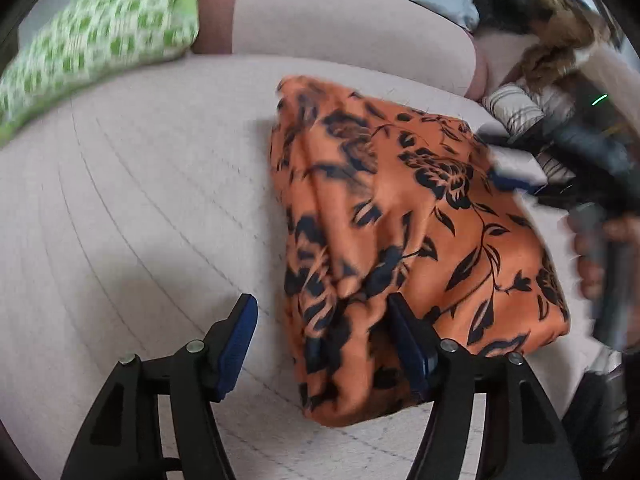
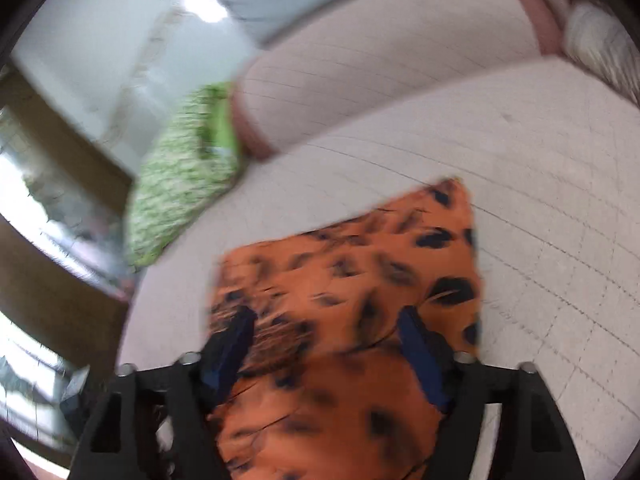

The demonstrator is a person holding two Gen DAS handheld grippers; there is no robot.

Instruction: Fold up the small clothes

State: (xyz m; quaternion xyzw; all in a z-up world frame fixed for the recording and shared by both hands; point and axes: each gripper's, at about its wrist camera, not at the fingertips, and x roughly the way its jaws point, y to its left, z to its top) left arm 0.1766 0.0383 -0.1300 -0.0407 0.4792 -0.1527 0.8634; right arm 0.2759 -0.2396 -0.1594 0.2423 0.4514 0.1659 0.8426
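An orange cloth with a black flower print [image 1: 404, 216] lies folded on the pale quilted sofa seat [image 1: 140, 200]. My left gripper [image 1: 320, 320] is open at the cloth's near left corner, its right finger [image 1: 408, 344] against the bunched fabric and its left finger over bare seat. The right gripper [image 1: 516, 176] shows blurred at the cloth's far right edge, held by a hand. In the right wrist view the cloth [image 2: 360, 272] lies under and between the fingers of my open right gripper [image 2: 328, 344]; the picture is blurred.
A green and white patterned cushion [image 1: 100, 40] lies at the sofa's back left, also in the right wrist view [image 2: 180, 188]. The sofa backrest [image 1: 340, 28] runs behind. A pile of dark and striped clothes [image 1: 532, 32] sits at the far right.
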